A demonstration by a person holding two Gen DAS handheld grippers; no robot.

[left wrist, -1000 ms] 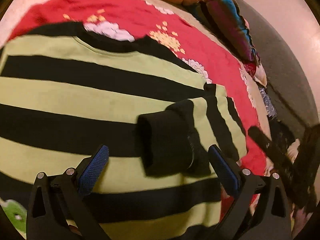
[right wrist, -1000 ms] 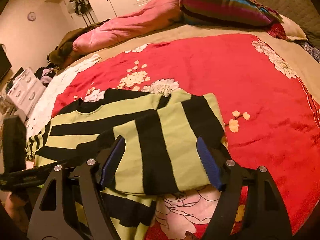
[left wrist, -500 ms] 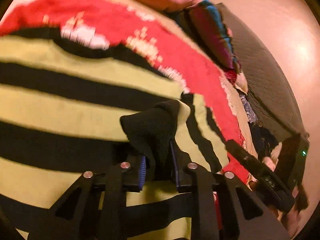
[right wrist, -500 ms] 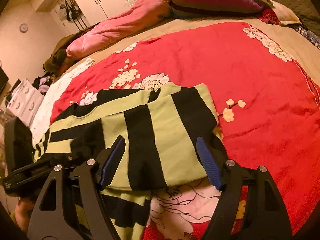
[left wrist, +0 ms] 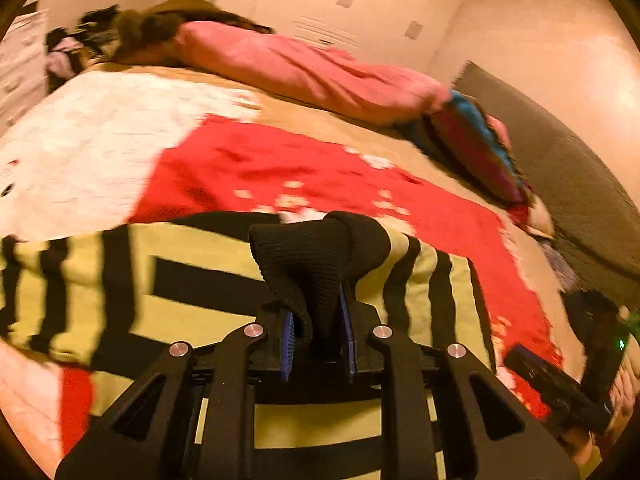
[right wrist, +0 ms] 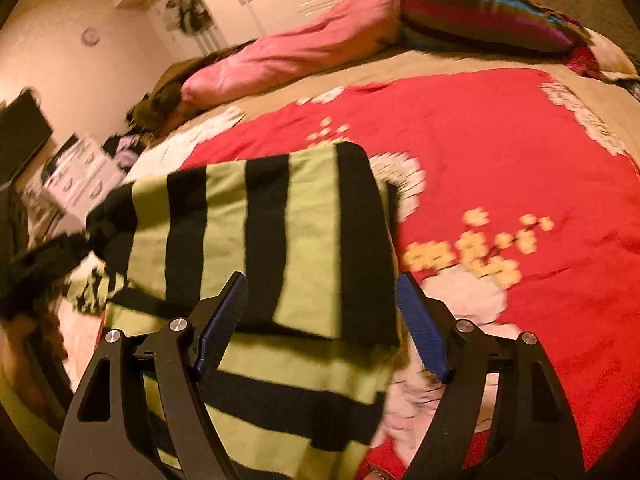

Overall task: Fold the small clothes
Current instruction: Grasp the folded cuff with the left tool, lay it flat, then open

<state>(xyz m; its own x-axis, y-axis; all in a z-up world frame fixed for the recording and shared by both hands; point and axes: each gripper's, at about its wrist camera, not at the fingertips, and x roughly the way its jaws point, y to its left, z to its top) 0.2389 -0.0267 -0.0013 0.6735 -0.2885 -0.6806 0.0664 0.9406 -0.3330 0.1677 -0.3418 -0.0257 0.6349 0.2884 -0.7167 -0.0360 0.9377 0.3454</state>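
A second ago my left tongs stood wide over the black ribbed cuff of the green-and-black striped knit sweater; now they are clamped on that cuff and have lifted it off the sweater's body, dragging the sleeve up with it. That reads to me as the sleeve fold starting. The sweater lies on the red flowered bedspread of the bed, already partly doubled over. My right tongs gape wide, the jaws opening a little further, straddling the folded edge; the pads press on nothing.
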